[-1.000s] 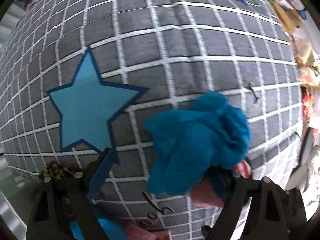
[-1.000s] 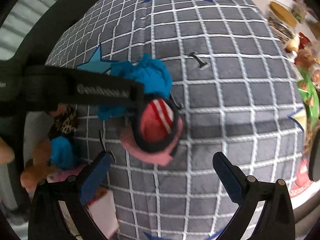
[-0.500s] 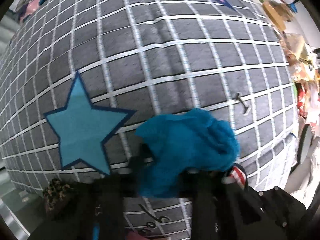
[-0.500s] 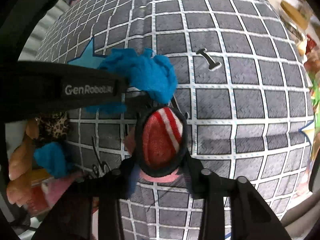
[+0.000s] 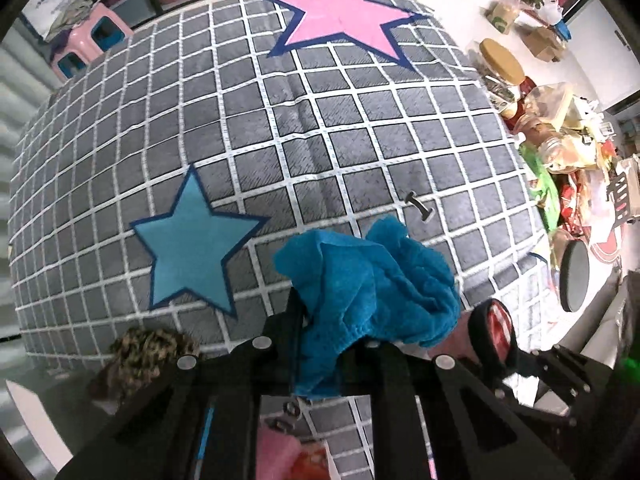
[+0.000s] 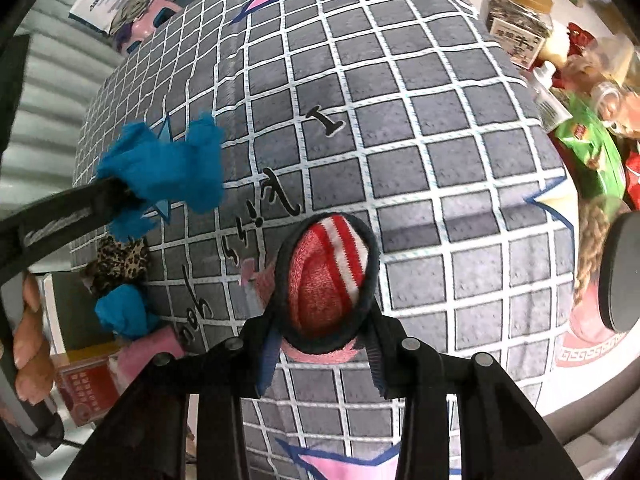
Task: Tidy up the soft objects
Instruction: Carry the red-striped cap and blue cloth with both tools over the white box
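left gripper [image 5: 332, 364]: its jaws are clamped on the blue cloth [image 5: 372, 284], which bunches up above the black fingers and hangs clear of the mat.
right gripper [image 6: 324, 354]: its jaws are closed on the rolled sock bundle [image 6: 328, 280], red and white stripes inside a dark cuff, with a pink edge showing below.
blue cloth, from the right wrist: it sits at the tip of the left gripper's arm [image 6: 60, 220], up and to the left of the sock bundle, the two apart.
mat [image 5: 320, 120]: grey with a white grid, a pink star [image 5: 340, 20] at the far edge, a blue star [image 5: 192, 244] nearer, black lettering [image 6: 276, 204] across the middle.
mat's left edge: a leopard-print piece [image 6: 116, 260], a second blue cloth [image 6: 124, 312] just below it, and something pink [image 6: 140, 356] under that.
person: fingers [image 6: 28, 336] around the left gripper's handle.
right side: jars and packets [image 5: 560, 132] crowd the floor beside the mat.
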Tool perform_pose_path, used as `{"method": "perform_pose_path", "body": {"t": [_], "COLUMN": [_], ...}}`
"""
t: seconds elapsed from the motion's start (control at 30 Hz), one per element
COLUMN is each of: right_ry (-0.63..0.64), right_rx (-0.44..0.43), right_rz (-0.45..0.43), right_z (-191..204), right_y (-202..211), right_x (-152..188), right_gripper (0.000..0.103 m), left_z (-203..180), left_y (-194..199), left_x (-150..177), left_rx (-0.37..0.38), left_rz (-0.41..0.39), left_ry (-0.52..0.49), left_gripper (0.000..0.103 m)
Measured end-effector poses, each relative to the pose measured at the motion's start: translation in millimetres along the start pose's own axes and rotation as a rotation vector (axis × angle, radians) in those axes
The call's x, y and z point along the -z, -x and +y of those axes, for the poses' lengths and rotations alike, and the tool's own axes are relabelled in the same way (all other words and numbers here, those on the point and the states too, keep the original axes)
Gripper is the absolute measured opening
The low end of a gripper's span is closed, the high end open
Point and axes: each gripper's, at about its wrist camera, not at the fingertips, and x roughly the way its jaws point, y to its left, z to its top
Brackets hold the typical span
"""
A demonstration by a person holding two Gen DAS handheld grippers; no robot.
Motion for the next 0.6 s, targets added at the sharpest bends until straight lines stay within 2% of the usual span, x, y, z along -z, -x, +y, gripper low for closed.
{"method": "perform_pose_path", "body": {"t": [0.1, 0.2, 0.6], "right_ry": [-0.008, -0.017, -0.033], "right_rx": [-0.004, -0.007, 0.001], "right_rz": [0.006, 0.006, 0.015], "right_z": [1, 10, 23], "right_y": [3, -1, 5], "right_x": [-8, -7, 34], "right_gripper": [0.039, 0.039, 0.039], "left_z": [1, 2, 8], "left_y": [15, 30, 61], "left_x": [12, 48, 127], "left_rx": [-0.009, -0.008, 0.033], "left_rz": [-0.017, -0.031, -0.051], "left_ry": [-0.009, -0.015, -0.041], "left_gripper": [0.013, 0.013, 0.013]}}
